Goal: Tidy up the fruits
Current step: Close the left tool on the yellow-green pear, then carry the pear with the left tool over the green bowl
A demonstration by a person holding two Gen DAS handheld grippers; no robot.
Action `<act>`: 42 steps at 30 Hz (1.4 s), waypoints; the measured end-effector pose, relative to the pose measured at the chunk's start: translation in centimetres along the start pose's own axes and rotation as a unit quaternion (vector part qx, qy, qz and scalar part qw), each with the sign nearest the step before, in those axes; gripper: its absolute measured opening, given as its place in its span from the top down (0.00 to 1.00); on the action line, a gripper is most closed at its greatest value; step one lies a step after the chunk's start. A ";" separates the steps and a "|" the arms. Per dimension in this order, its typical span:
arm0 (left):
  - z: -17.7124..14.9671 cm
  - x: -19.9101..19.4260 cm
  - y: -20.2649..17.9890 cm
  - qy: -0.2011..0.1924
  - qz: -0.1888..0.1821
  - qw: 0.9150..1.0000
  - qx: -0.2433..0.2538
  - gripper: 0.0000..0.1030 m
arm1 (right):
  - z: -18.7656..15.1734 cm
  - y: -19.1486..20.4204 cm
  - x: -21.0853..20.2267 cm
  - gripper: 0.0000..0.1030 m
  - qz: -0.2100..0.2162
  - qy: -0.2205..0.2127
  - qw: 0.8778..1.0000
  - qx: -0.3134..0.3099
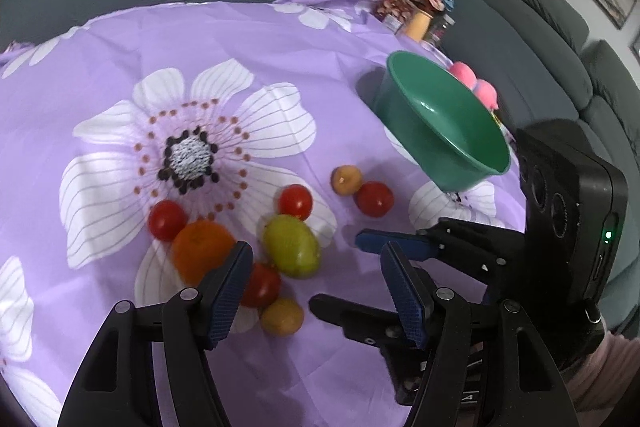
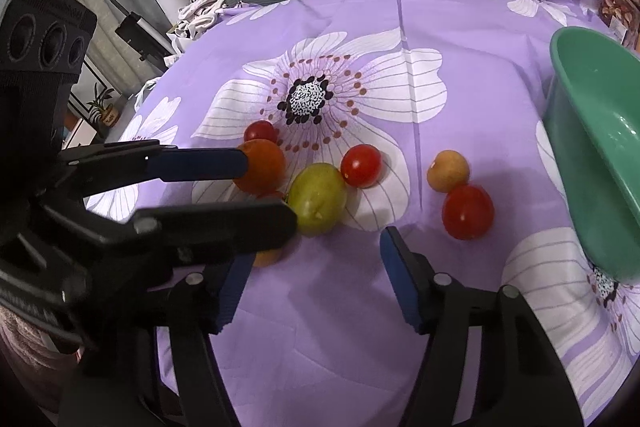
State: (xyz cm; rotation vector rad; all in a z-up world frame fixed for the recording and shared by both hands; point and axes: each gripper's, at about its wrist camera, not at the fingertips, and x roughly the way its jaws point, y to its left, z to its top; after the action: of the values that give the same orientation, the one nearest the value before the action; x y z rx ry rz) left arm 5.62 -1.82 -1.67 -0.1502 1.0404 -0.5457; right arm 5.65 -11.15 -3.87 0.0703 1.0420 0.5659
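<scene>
Left gripper (image 1: 316, 279): jaws spread wide, holding nothing; orange fruit (image 1: 202, 251) sits just beyond its left finger, green fruit (image 1: 291, 246) ahead between the jaws. Right gripper (image 2: 316, 279): jaws likewise wide, nothing held; red tomato (image 2: 467, 211) ahead-right, green bowl (image 2: 592, 147) far right on purple cloth (image 2: 460, 27).

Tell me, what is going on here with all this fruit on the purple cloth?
A person holding a gripper in each hand is sorting fruit. The left gripper hangs open over the cluster by the green fruit and the orange fruit. The right gripper is open too, holding nothing. Red tomatoes such as this one lie loose on the flowered cloth. The green bowl looks empty, so nothing appears sorted yet.
</scene>
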 end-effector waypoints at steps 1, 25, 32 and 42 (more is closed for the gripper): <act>0.1 0.2 0.0 0.003 -0.002 1.000 0.002 0.40 | 0.0 -0.1 0.0 0.40 0.002 0.000 1.000 0.001; 1.4 3.9 1.3 0.064 0.009 0.998 -0.008 0.66 | 1.4 -0.6 2.7 0.62 0.014 0.027 1.000 0.004; 1.3 3.5 1.3 0.061 0.008 0.998 -0.013 0.66 | 1.3 -0.5 2.4 0.63 0.015 0.021 1.000 0.002; 2.3 1.3 -1.3 0.033 0.013 0.999 0.016 0.66 | 1.3 0.0 -1.4 0.62 -0.002 -0.029 0.999 -0.017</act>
State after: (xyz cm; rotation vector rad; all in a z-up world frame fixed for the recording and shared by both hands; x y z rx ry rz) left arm 7.59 -3.88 -1.06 -0.0895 1.0963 -0.5462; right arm 6.23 -11.56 -2.04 0.0548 0.9754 0.5754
